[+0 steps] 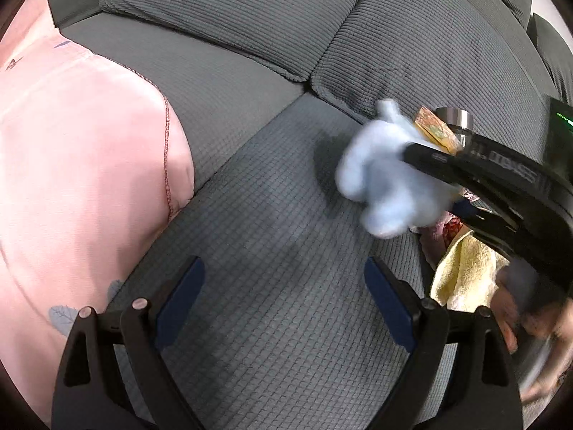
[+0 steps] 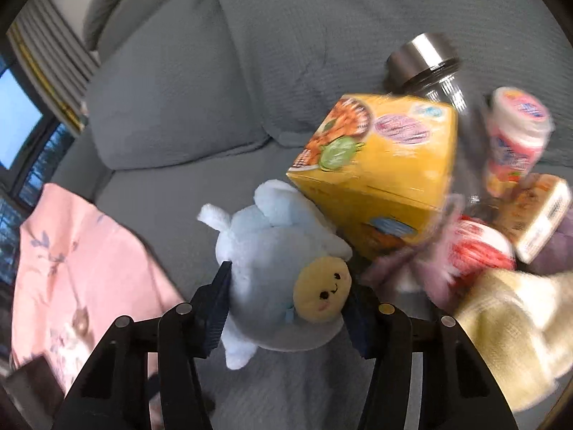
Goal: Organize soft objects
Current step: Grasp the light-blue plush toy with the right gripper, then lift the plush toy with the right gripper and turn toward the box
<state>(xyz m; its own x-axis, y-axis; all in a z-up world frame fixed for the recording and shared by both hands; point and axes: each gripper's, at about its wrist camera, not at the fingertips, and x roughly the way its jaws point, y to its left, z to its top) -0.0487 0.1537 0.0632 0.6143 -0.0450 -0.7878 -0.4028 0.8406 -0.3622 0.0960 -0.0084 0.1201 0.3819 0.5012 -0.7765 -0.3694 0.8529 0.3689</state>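
Blue plush sheep (image 2: 283,279) w/ yellow face sits clamped between right gripper (image 2: 286,308) pads, over grey sofa seat (image 1: 272,251), touching yellow box (image 2: 379,175) beside it. Left gripper (image 1: 284,304) hangs wide open, holding nothing, above seat's front edge. Pink blanket (image 1: 78,165) lies at seat's left end; yellow towel (image 2: 508,329) at right.

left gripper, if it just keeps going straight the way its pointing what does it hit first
Probably the grey sofa seat cushion. The open left gripper has nothing between its fingers, and the blue plush toy sits off to its right. Depth is hard to judge.
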